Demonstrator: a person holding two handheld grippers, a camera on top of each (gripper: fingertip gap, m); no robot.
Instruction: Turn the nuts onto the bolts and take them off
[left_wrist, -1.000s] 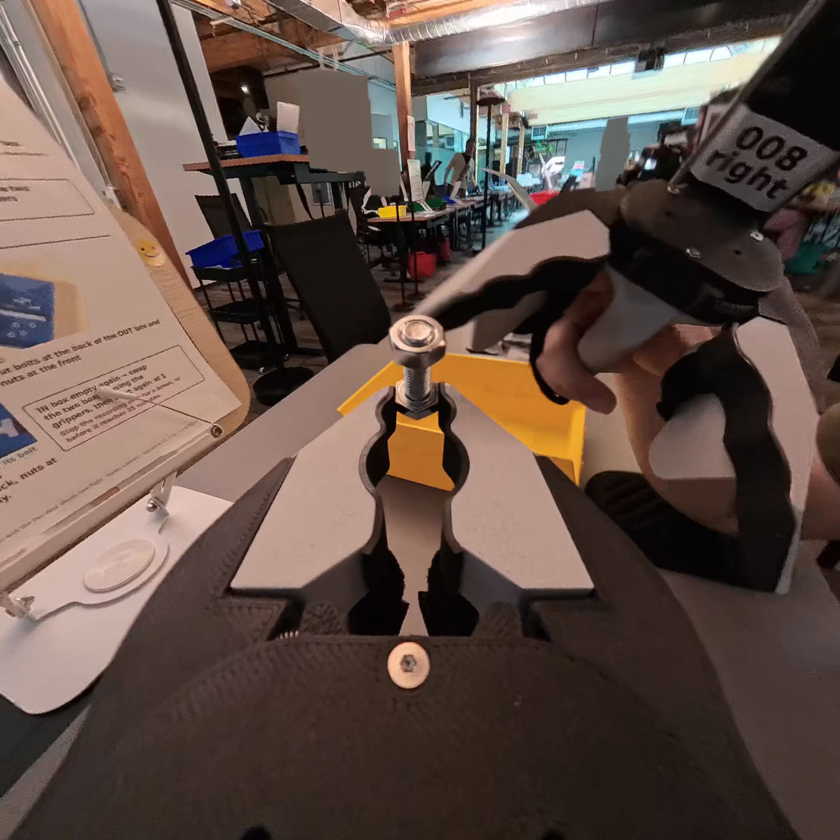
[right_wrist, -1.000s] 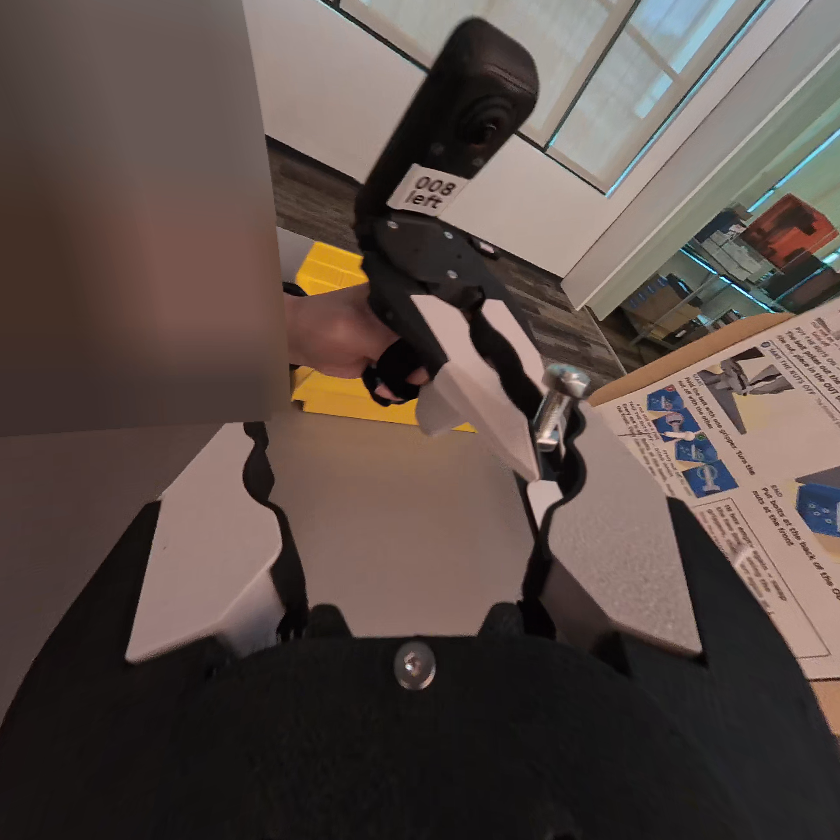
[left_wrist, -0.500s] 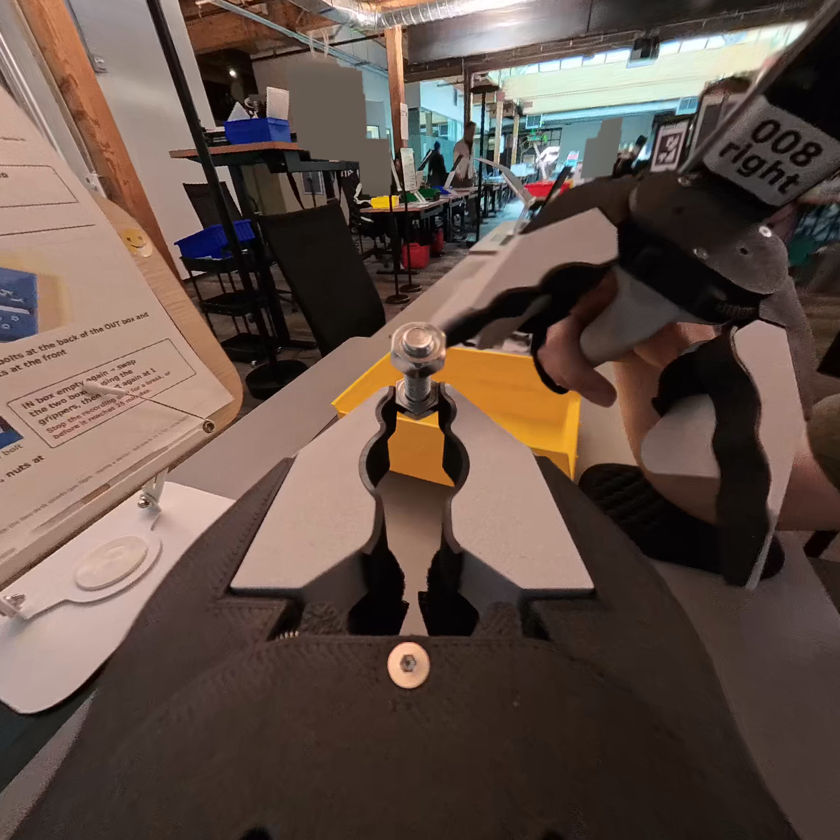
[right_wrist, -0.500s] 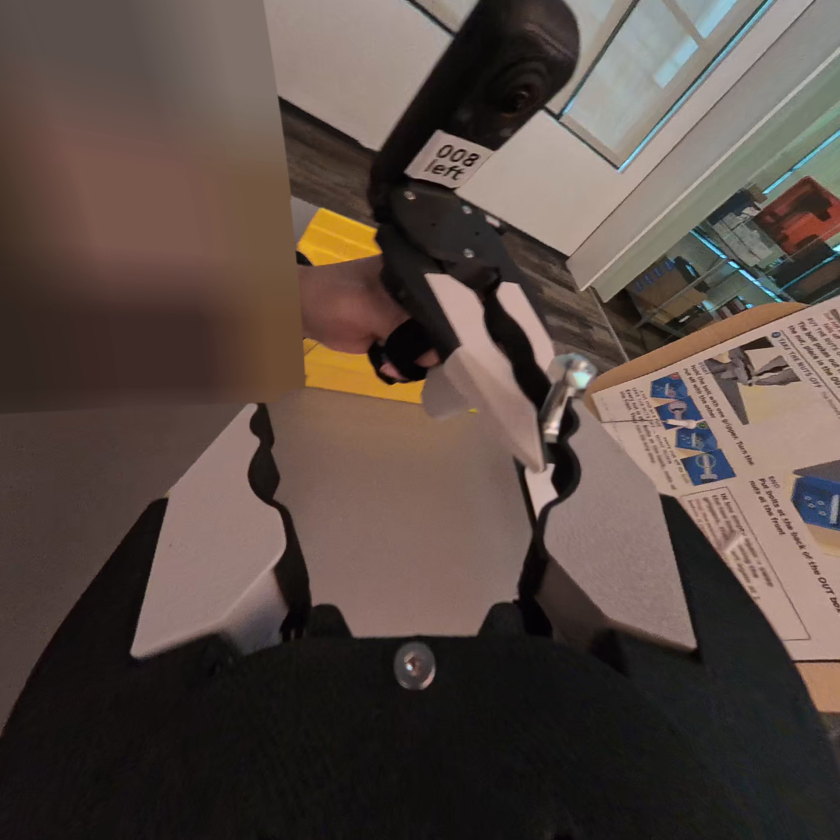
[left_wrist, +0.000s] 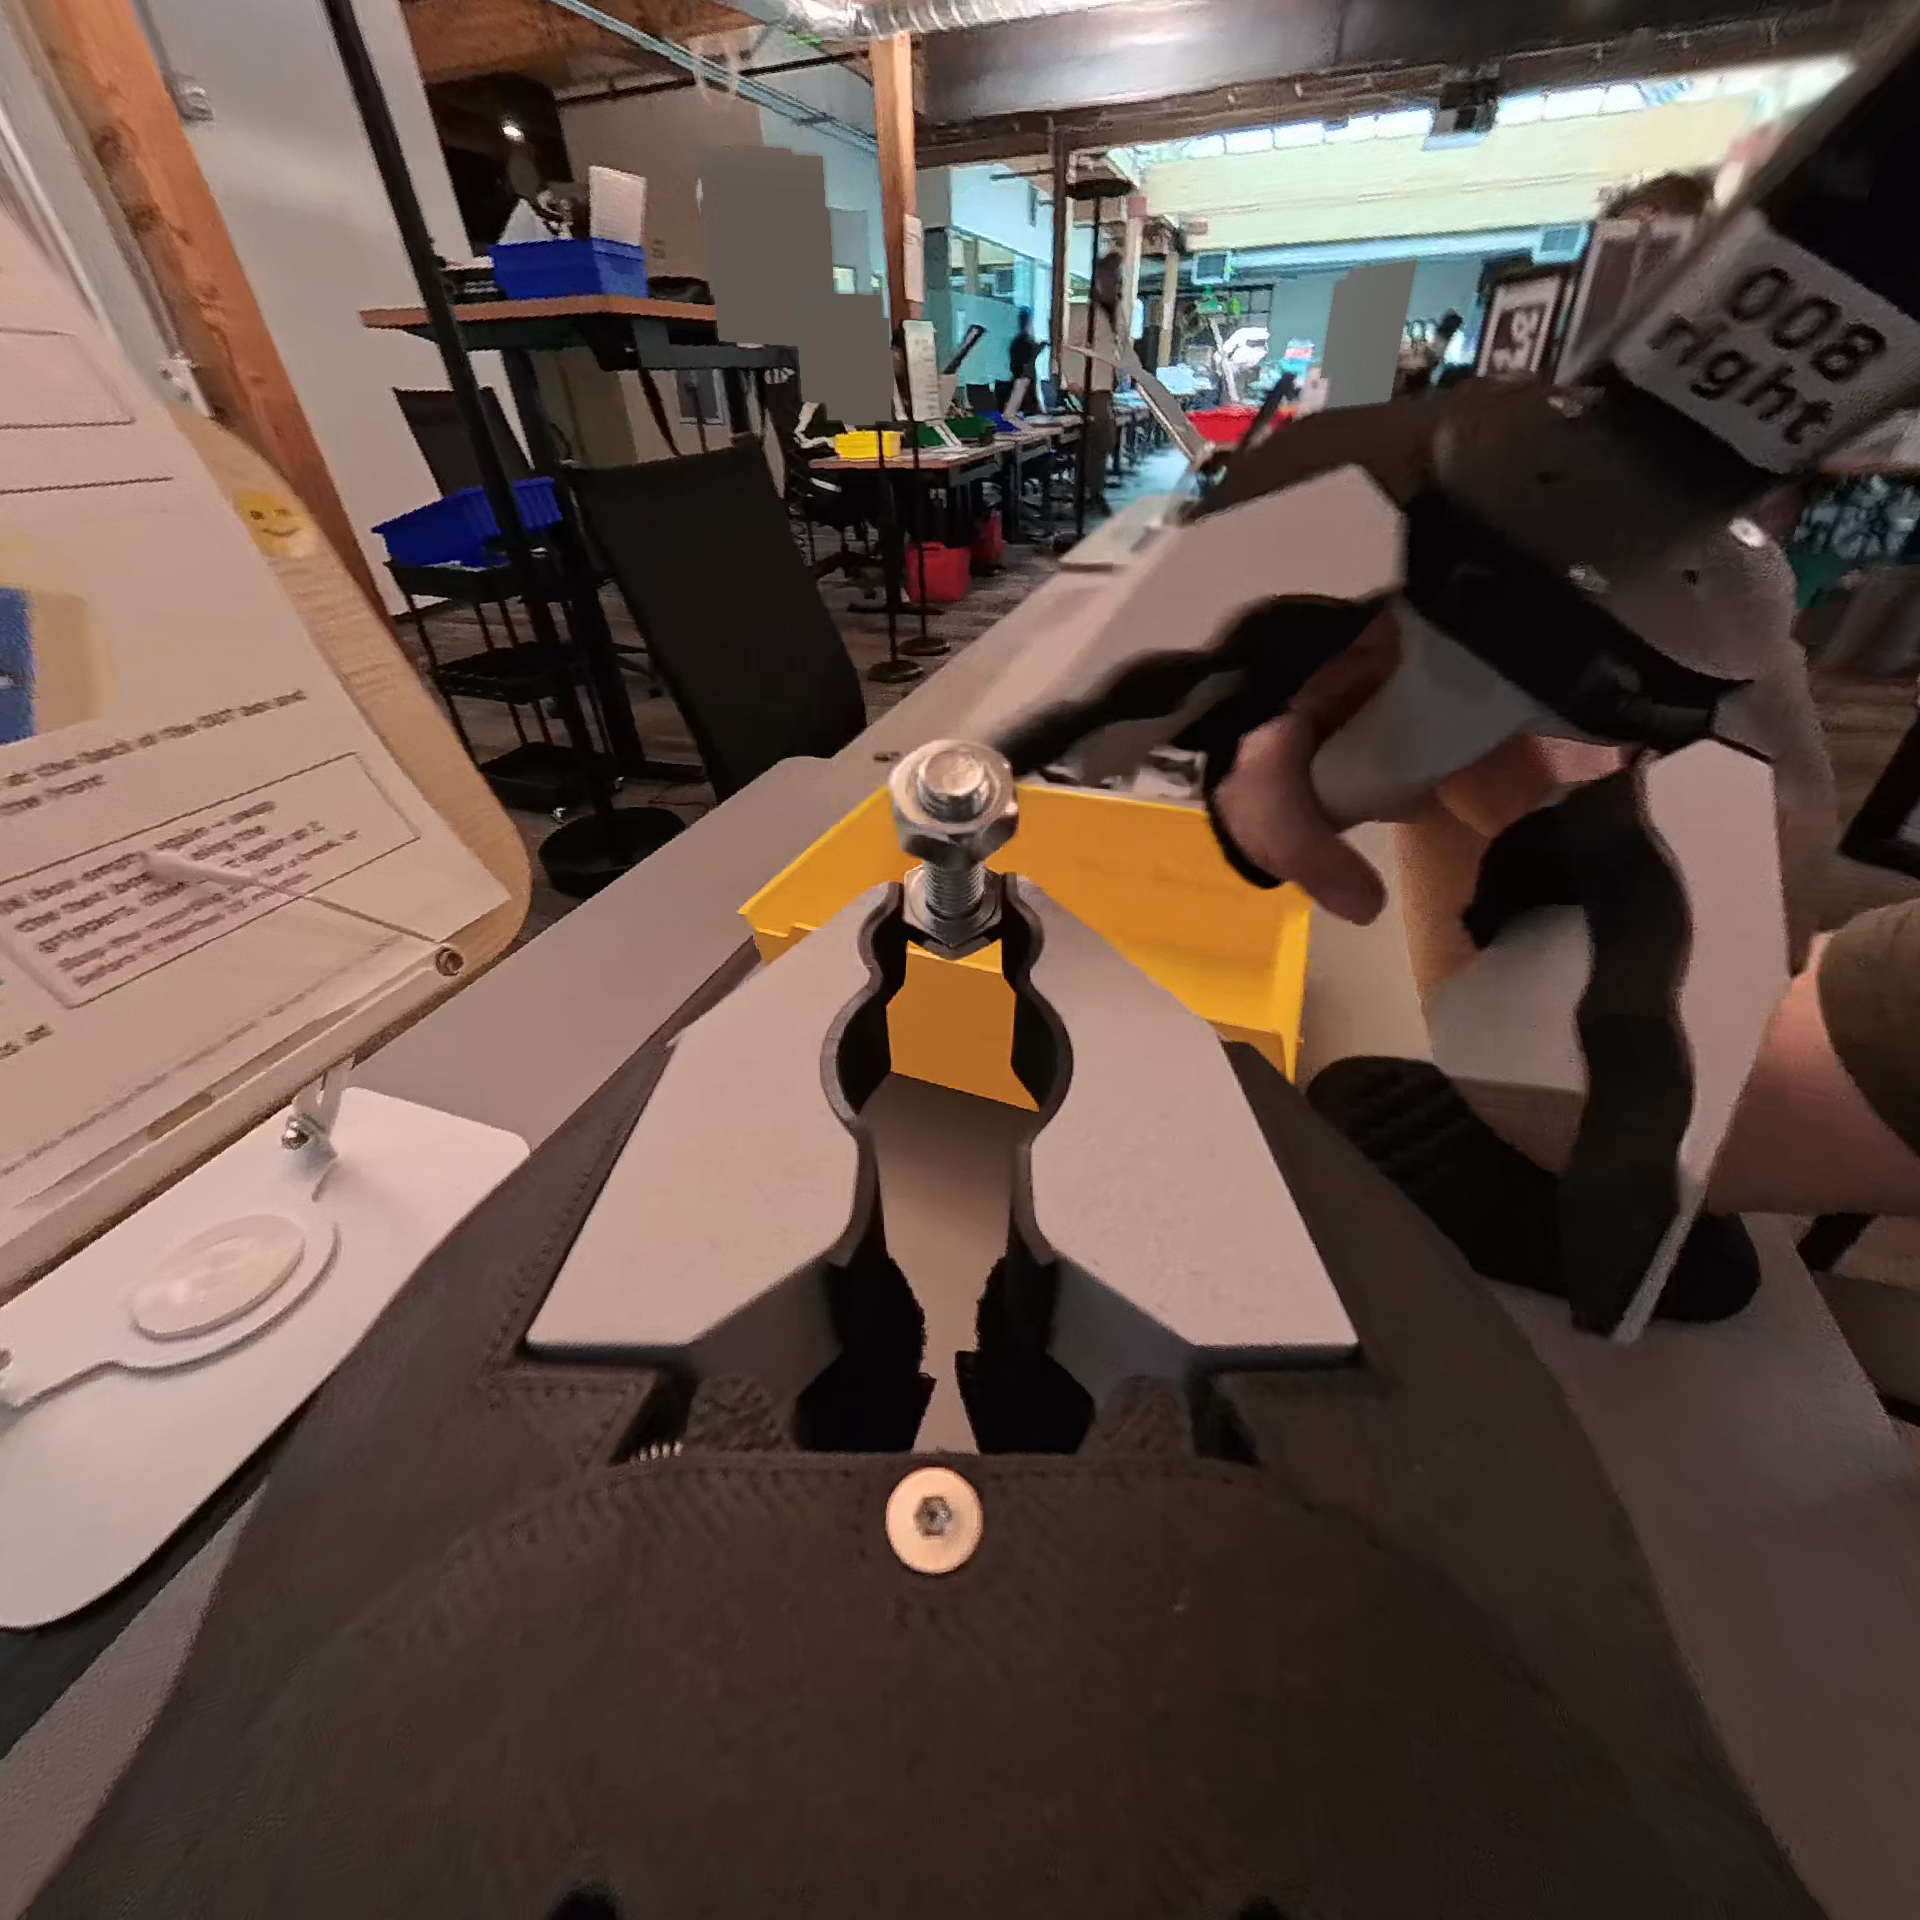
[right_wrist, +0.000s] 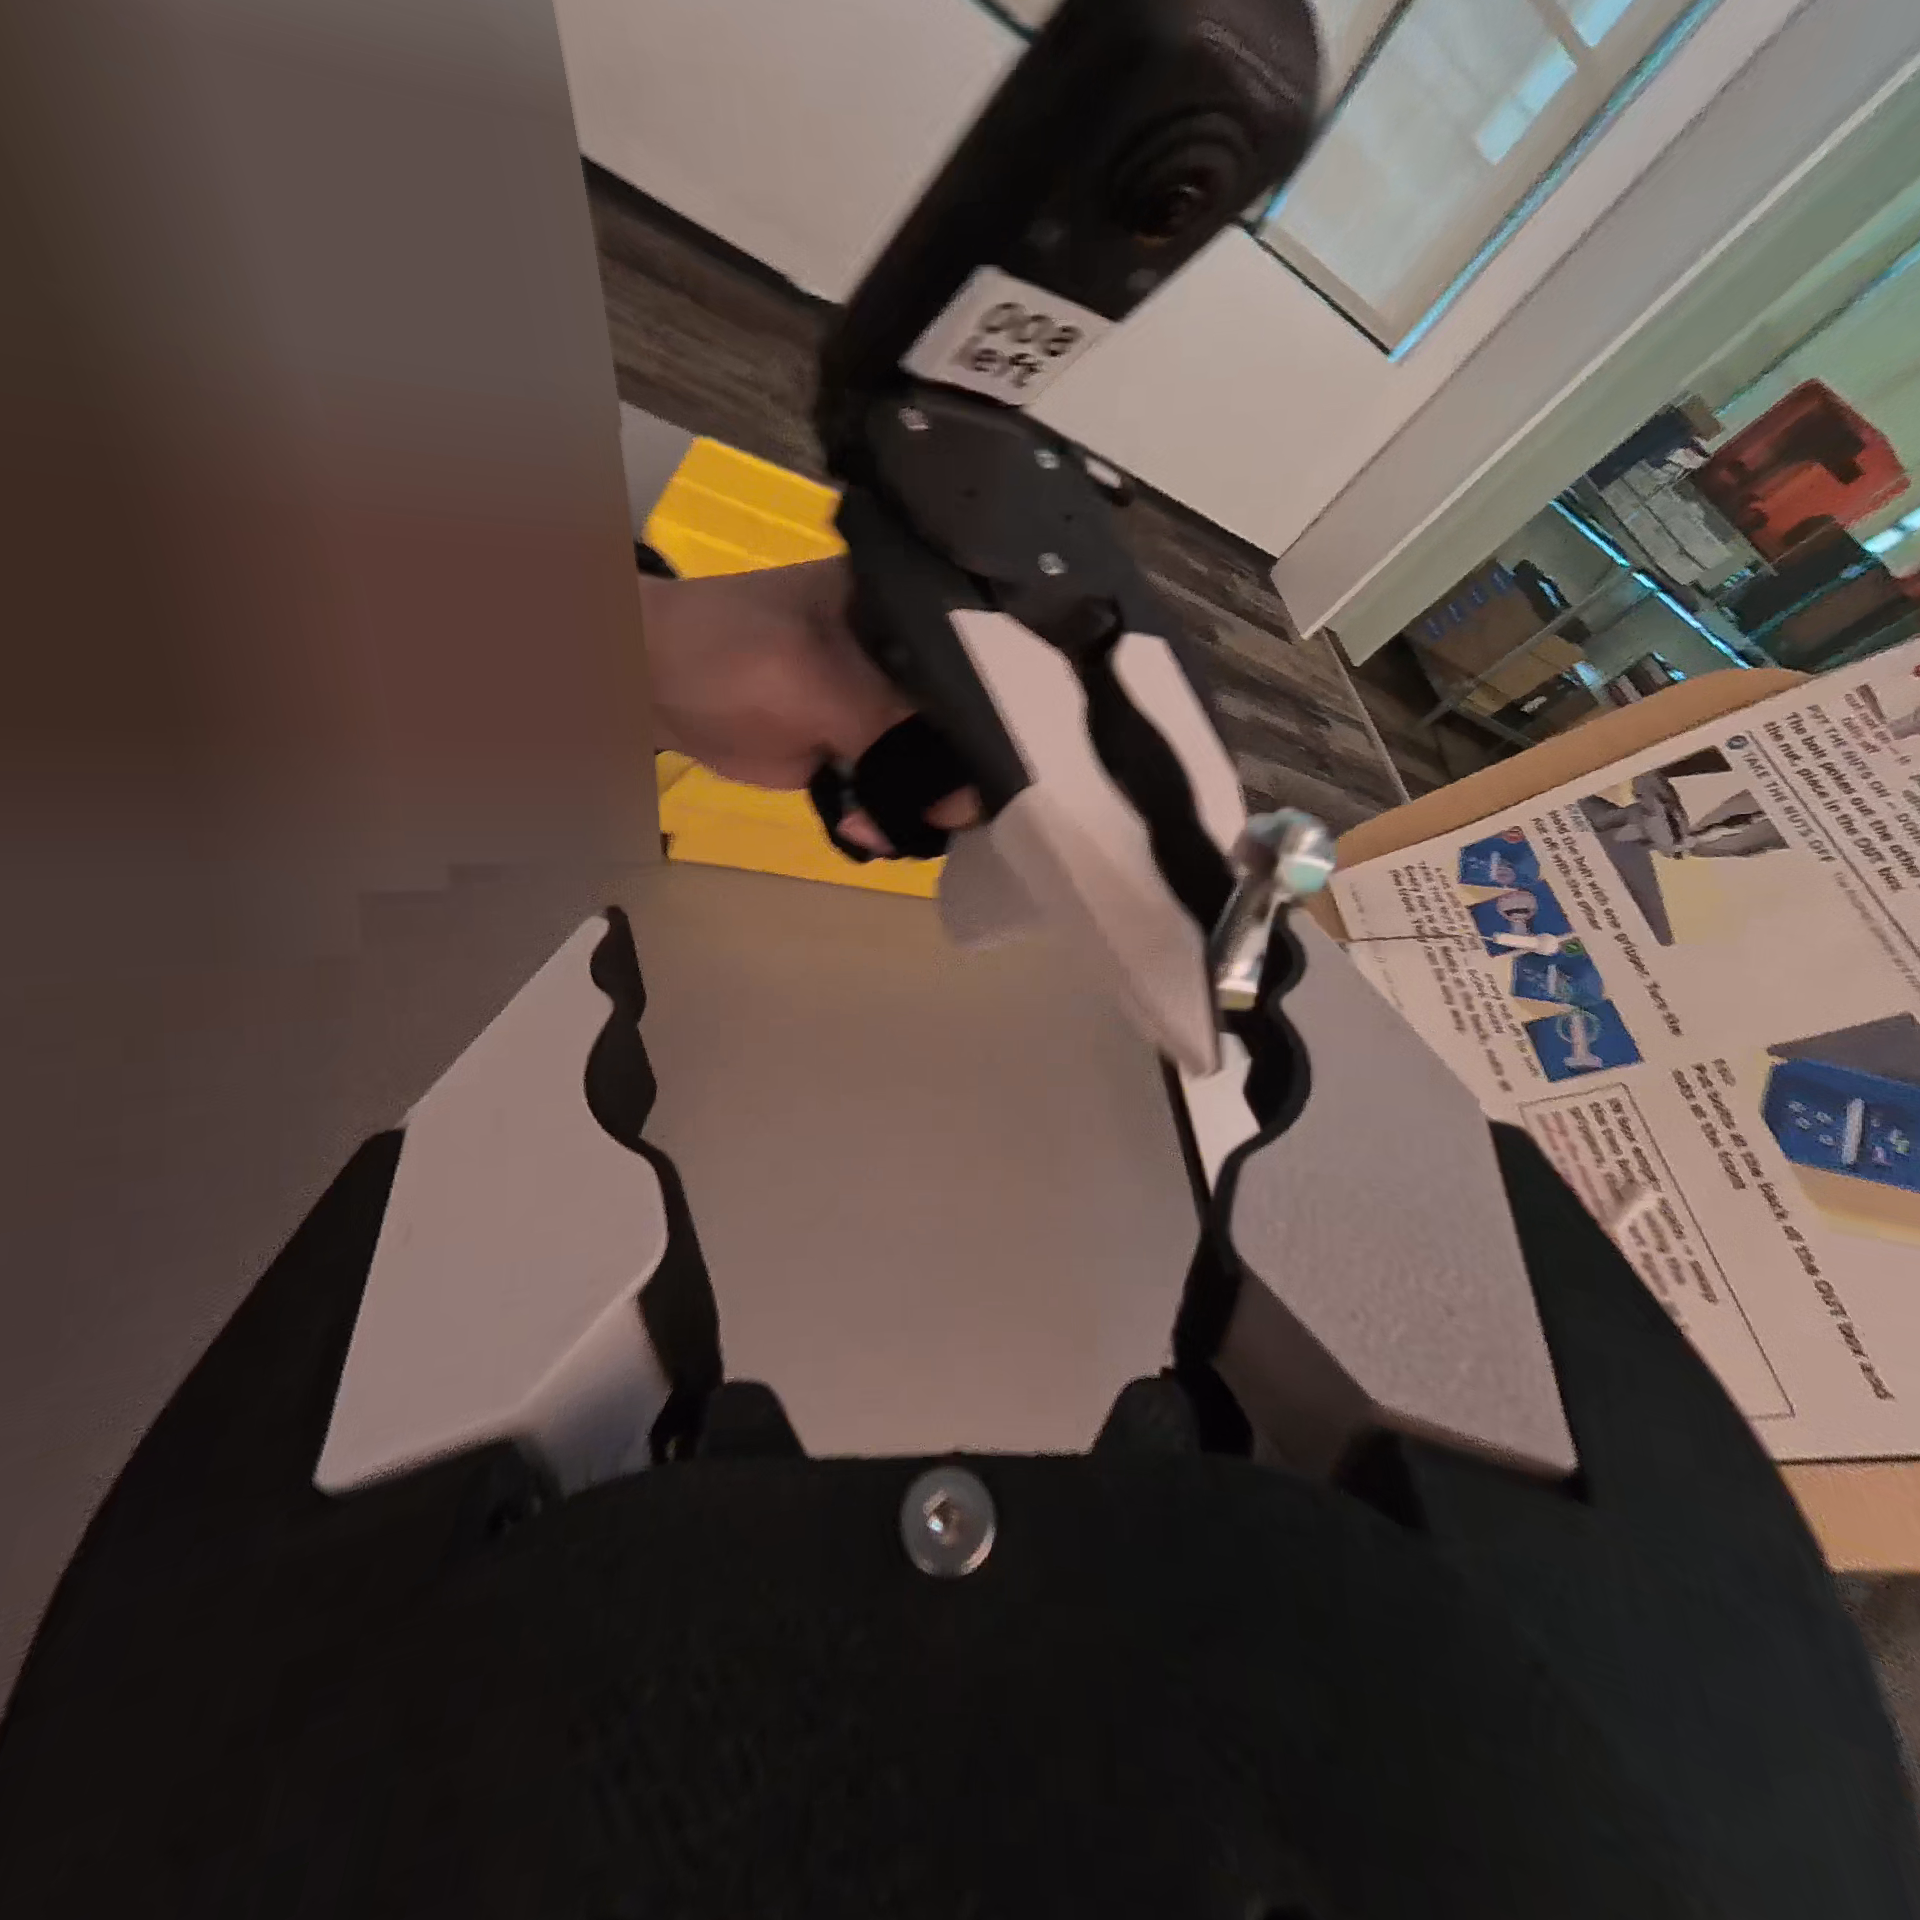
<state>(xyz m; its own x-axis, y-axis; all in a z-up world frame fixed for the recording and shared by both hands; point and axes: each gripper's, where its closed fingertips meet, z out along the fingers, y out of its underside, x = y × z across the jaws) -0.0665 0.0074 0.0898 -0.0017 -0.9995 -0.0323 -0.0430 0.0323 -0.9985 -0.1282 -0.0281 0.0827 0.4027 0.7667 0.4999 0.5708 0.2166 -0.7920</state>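
Two grippers: left gripper (left_wrist: 951, 925) clamped on bolt (left_wrist: 948, 873) w/ nut (left_wrist: 953, 802); right gripper (right_wrist: 940, 966) wide open, empty.

The right gripper (left_wrist: 1330, 883) has drawn closer, one fingertip (left_wrist: 1023, 743) now touching the nut (left_wrist: 951, 805).

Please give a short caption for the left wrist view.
Left gripper clamps an upright bolt; open right gripper approaches.

Yellow bin (left_wrist: 1143, 914) on grey table (left_wrist: 644, 935) (instruction sheet (left_wrist: 187, 831) leftward)
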